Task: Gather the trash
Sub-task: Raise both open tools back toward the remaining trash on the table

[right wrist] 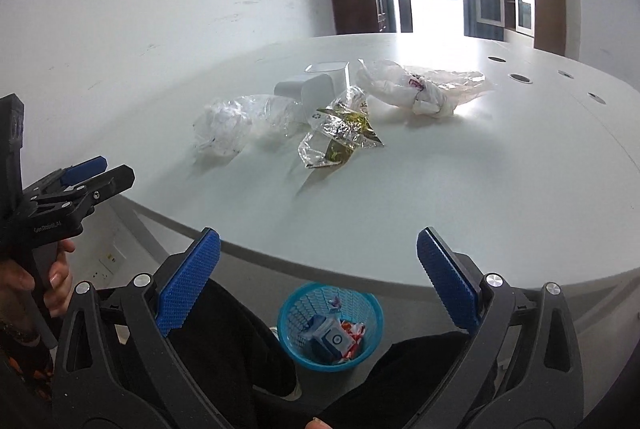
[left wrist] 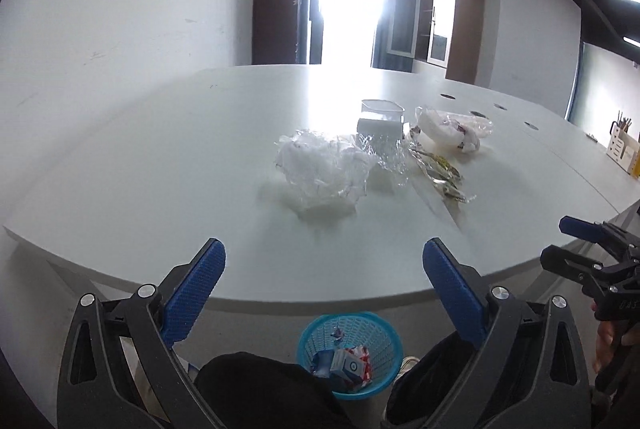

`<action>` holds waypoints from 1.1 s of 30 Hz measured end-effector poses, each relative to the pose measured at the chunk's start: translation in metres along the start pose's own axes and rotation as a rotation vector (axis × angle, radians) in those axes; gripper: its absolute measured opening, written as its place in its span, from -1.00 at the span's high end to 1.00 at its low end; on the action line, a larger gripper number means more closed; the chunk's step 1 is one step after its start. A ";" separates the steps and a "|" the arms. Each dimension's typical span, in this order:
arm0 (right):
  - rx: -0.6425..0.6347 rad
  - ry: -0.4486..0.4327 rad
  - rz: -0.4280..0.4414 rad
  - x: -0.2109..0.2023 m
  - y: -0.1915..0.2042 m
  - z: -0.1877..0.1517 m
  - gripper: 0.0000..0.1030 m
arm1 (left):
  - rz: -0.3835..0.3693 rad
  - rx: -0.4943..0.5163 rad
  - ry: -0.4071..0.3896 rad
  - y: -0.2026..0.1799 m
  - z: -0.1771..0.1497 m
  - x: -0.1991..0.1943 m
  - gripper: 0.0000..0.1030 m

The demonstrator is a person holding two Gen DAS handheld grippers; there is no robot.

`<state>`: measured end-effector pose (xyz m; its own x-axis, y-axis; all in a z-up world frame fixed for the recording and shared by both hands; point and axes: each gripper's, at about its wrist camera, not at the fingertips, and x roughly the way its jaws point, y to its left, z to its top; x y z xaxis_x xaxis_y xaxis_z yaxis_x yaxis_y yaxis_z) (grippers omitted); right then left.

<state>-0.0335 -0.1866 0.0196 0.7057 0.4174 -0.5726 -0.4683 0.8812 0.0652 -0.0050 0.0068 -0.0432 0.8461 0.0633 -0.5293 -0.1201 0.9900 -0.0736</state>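
Both the left gripper (left wrist: 324,259) and right gripper (right wrist: 318,249) hang empty, fingers spread wide, above the blue wastebasket (left wrist: 349,353) on the floor. Crumpled clear plastic (left wrist: 324,169) sits nearest on the worktop (left wrist: 160,169); I'd pinch its bunched middle firmly before lifting.

Both fisheye views sit just behind their own blue-padded fingers, above the near edge of the white counter (left wrist: 160,169), tilted downward toward the bright doorway at twelve o'clock. The left view looks from the left and catches the right hand-held gripper (left wrist: 560,241) at three o'clock; the right view catches the left hand-held gripper (right wrist: 108,171) at nine o'clock. They share the counter's litter, at middle distance, and the blue plastic mesh basket (left wrist: 386,325) near six o'clock.
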 end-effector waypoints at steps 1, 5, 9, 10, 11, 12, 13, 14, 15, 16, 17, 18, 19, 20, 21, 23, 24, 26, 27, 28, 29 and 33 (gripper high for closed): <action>0.001 0.000 -0.001 0.003 0.000 0.003 -0.83 | -0.003 -0.016 0.004 0.001 0.004 0.005 -0.89; -0.002 0.008 -0.004 0.020 0.003 0.015 -0.83 | 0.007 -0.050 0.032 0.000 0.019 0.032 -0.88; 0.001 0.023 -0.016 0.039 0.005 0.025 -0.83 | 0.021 -0.062 0.067 -0.003 0.027 0.053 -0.89; 0.002 0.026 -0.020 0.043 0.005 0.027 -0.83 | 0.017 -0.072 0.073 -0.004 0.029 0.058 -0.89; 0.001 0.028 -0.024 0.048 0.005 0.029 -0.83 | 0.014 -0.077 0.073 -0.005 0.030 0.060 -0.89; 0.001 0.036 -0.030 0.053 0.005 0.031 -0.83 | 0.022 -0.075 0.073 -0.007 0.031 0.063 -0.89; 0.000 0.043 -0.033 0.058 0.005 0.033 -0.83 | 0.041 -0.068 0.075 -0.009 0.032 0.067 -0.89; 0.000 0.049 -0.033 0.063 0.005 0.035 -0.83 | 0.060 -0.056 0.076 -0.012 0.033 0.072 -0.88; 0.000 0.054 -0.033 0.068 0.006 0.037 -0.82 | 0.065 -0.052 0.080 -0.013 0.034 0.076 -0.89; -0.001 0.060 -0.038 0.072 0.006 0.038 -0.81 | 0.068 -0.051 0.089 -0.013 0.035 0.080 -0.89; -0.001 0.068 -0.045 0.076 0.005 0.040 -0.77 | 0.067 -0.057 0.096 -0.013 0.036 0.084 -0.88; 0.005 0.077 -0.046 0.081 0.004 0.041 -0.74 | 0.058 -0.066 0.098 -0.012 0.037 0.087 -0.88; 0.010 0.084 -0.044 0.085 0.003 0.042 -0.71 | 0.052 -0.069 0.104 -0.013 0.039 0.091 -0.88; 0.013 0.089 -0.047 0.088 0.002 0.044 -0.68 | 0.050 -0.065 0.111 -0.013 0.040 0.093 -0.88; 0.015 0.094 -0.054 0.091 0.000 0.046 -0.66 | 0.048 -0.059 0.117 -0.014 0.040 0.096 -0.88; 0.016 0.108 -0.066 0.097 -0.002 0.049 -0.56 | 0.039 -0.045 0.128 -0.017 0.040 0.103 -0.88; 0.017 0.115 -0.068 0.100 -0.003 0.050 -0.54 | 0.037 -0.043 0.129 -0.016 0.041 0.104 -0.86; 0.019 0.135 -0.073 0.106 -0.005 0.053 -0.30 | 0.034 -0.041 0.134 -0.017 0.039 0.107 -0.82; 0.019 0.146 -0.069 0.108 -0.006 0.054 -0.23 | 0.031 -0.044 0.130 -0.017 0.039 0.107 -0.71; 0.019 0.157 -0.065 0.111 -0.006 0.054 -0.05 | 0.030 -0.047 0.131 -0.016 0.038 0.106 -0.64; 0.018 0.167 -0.062 0.112 -0.007 0.054 0.12 | 0.026 -0.051 0.134 -0.014 0.037 0.107 -0.47; 0.031 0.175 -0.052 0.116 -0.010 0.055 0.54 | 0.009 -0.075 0.138 -0.006 0.033 0.107 0.16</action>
<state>0.0818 -0.1346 -0.0027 0.6238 0.3284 -0.7092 -0.4149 0.9082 0.0556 0.1040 0.0119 -0.0715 0.7661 0.0492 -0.6409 -0.1704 0.9770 -0.1286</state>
